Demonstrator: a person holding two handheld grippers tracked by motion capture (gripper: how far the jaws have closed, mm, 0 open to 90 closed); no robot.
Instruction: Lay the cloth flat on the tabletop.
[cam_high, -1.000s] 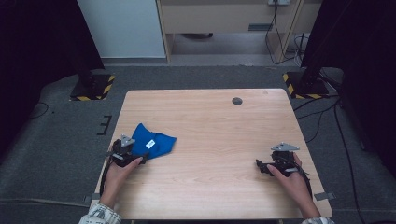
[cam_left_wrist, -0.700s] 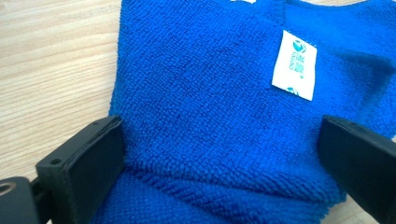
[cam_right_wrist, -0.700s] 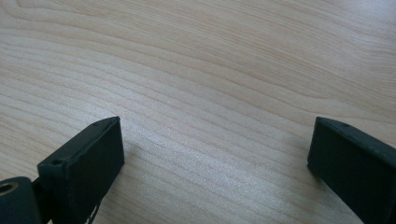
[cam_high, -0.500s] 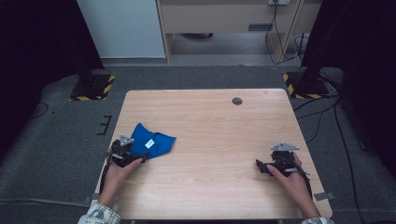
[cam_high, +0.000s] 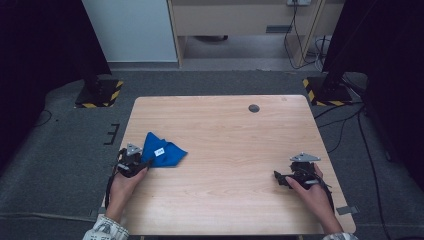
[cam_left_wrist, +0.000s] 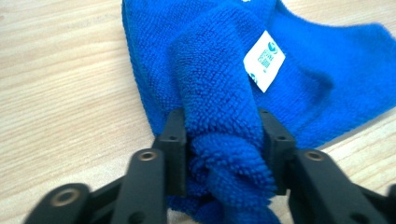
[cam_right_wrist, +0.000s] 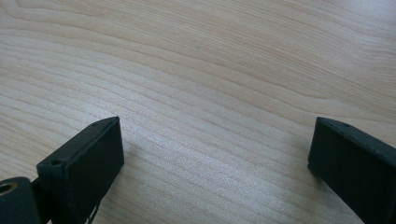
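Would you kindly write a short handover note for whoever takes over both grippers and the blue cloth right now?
Left gripper: jaws have just been closing and now pinch a bunched fold of the blue cloth.
Right gripper: open, holding nothing, over bare wood at the table's right near side.
Cloth: crumpled on the table's left near side, white label facing up.
Done: one fold gripped.
Left: probably lift and spread or fold the cloth; the right gripper has not yet joined in.
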